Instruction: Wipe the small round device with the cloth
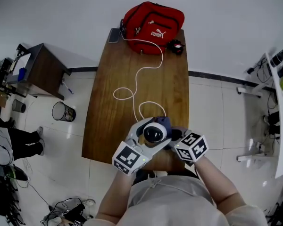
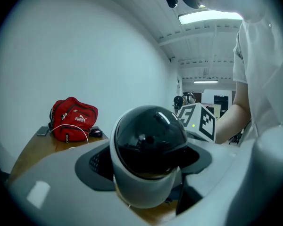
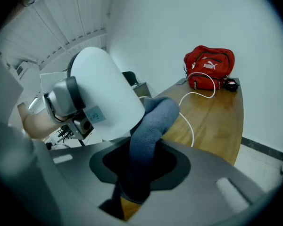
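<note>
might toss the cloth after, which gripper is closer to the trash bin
Left. The left gripper, holding the round device, is toward the trash bin; the right gripper, holding the cloth, sits further right.

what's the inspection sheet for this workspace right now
surface: wooden table, mostly bare.
job's things: small round device raised at the near edge; cloth against its white shell.
clutter: red bag, phone, small black item at the far end.
grippers: left gripper shut on the device; right gripper shut on the cloth.
cables: white cable snaking from bag towards device.
surroundings: waste bin, side desk, tiled floor.
</note>
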